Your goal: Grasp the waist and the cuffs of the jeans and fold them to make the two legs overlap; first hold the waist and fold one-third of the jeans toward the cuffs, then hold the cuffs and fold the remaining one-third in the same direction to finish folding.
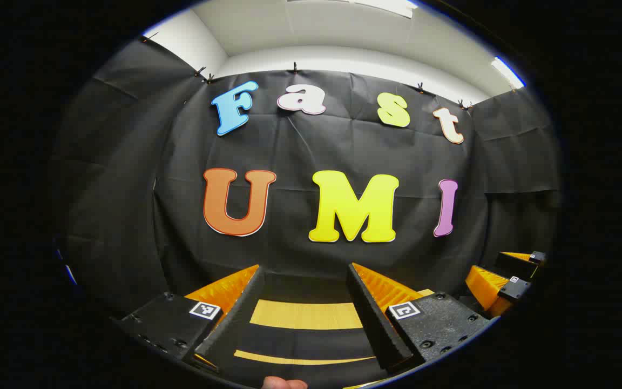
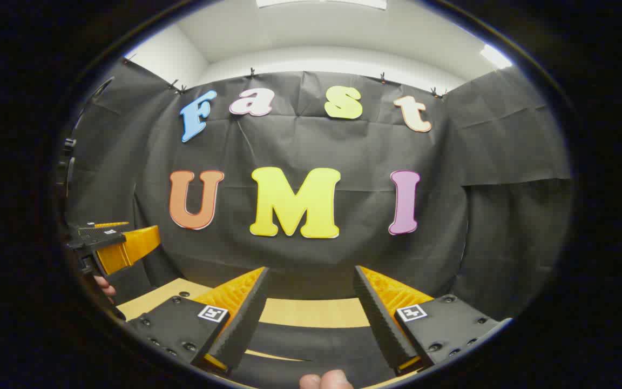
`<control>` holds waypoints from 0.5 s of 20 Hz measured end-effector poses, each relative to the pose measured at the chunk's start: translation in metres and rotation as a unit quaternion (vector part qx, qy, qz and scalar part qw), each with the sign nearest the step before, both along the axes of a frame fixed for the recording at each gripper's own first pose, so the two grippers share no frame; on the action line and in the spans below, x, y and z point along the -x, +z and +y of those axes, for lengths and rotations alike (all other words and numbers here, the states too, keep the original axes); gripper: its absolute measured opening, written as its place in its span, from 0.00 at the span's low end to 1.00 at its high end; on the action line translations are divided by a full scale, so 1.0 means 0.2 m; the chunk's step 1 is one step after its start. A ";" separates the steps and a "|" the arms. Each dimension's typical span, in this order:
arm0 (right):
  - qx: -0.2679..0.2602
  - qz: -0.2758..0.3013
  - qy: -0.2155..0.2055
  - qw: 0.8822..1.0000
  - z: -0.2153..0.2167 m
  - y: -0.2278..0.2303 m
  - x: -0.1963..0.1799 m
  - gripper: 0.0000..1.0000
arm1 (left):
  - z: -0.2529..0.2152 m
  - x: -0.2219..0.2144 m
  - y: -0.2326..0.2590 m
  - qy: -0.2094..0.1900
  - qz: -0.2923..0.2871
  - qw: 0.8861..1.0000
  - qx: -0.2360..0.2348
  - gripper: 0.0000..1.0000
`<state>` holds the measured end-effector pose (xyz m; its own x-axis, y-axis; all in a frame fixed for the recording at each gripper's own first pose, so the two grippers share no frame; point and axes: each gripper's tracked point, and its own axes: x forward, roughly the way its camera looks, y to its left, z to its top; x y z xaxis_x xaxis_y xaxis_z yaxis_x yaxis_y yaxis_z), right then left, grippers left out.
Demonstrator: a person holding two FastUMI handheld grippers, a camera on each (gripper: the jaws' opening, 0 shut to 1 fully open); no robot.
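Observation:
My left gripper point(image 1: 305, 267) is open, its fingers spread wide and level, pointing at the booth's back wall above the far part of the table. My right gripper point(image 2: 311, 268) is open in the same way, beside it at about the same height. The right gripper point(image 1: 492, 270) appears at the right edge of the left gripper view. One finger of the left gripper point(image 2: 122, 243) shows at the left edge of the right gripper view. A dark band point(image 1: 305, 340) lies across the table below the fingers. I cannot tell whether it is the jeans.
A light wooden table point(image 1: 305, 315) point(image 2: 311, 312) runs up to the black cloth wall. A thumb tip point(image 1: 284, 382) point(image 2: 326, 380) shows at the bottom of each view, and a hand point(image 2: 104, 286) holds the left gripper.

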<state>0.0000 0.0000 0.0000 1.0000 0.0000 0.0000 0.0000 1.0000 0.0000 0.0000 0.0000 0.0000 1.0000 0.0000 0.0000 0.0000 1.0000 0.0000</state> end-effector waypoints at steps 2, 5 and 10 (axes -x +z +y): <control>-0.001 -0.001 -0.001 1.000 0.00 0.01 -0.01 0.96 | 0.01 0.00 0.00 0.003 -0.001 1.000 0.003 0.97; 0.000 -0.003 -0.003 1.000 -0.02 0.02 -0.01 0.96 | 0.00 0.00 0.02 0.004 -0.003 1.000 0.006 0.97; 0.000 -0.005 -0.006 1.000 -0.08 0.03 -0.03 0.96 | -0.01 -0.02 0.03 0.005 -0.002 1.000 0.007 0.97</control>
